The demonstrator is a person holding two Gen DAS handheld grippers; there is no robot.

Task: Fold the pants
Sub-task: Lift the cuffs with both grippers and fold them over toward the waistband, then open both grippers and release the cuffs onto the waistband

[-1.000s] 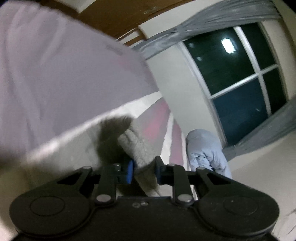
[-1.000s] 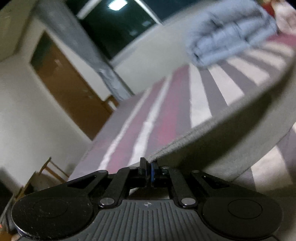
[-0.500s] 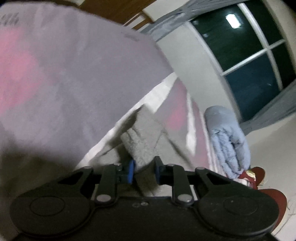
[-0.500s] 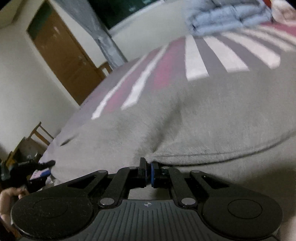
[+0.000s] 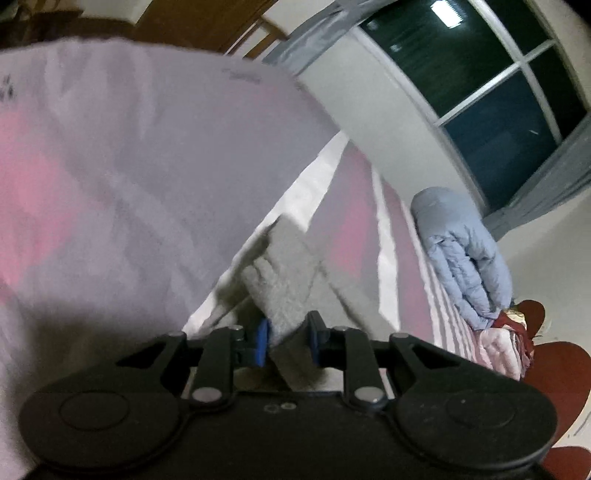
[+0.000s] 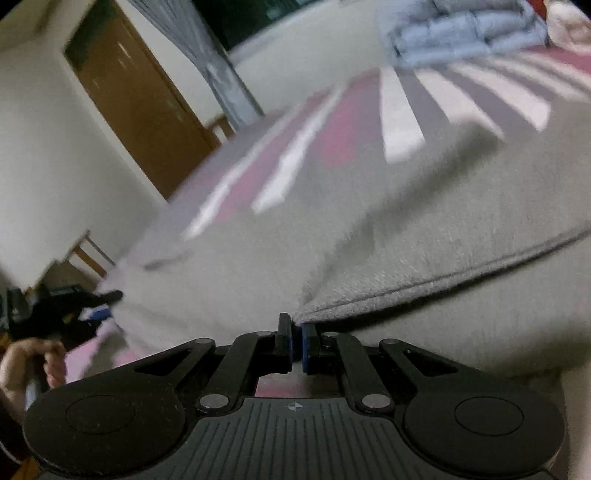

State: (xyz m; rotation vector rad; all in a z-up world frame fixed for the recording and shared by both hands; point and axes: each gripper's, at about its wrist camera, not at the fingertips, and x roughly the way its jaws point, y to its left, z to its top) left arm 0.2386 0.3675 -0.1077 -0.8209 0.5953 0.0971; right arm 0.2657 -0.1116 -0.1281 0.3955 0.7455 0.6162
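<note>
Two views, left wrist first. Left hand-held gripper has its blue-padded fingers clamped on a thick bunch of the grey fleece pants; fabric fills the gap between the pads and runs up and away from them over the bed. Bed is covered by a striped pink, grey and white bedspread, which also fills the left of the frame, blurred. Folded pale blue quilted duvet sits at the far end of the bed under a dark window. Pink folded bedding with something dark red lies just beside the duvet, nearer the camera. Brown wooden door is at the top edge.

Right wrist view: right hand-held gripper is closed on the hemmed edge of the same grey fleece pants, pads nearly touching with only thin fabric between them. Pants spread wide over the striped bedspread, covering most of the middle of the frame; the seam runs right from the grip point. Left hand-held gripper shows at the far left, at the pants' other end, with the person's bare hand on its handle. Blue duvet is top right, wooden door on the left wall.
</note>
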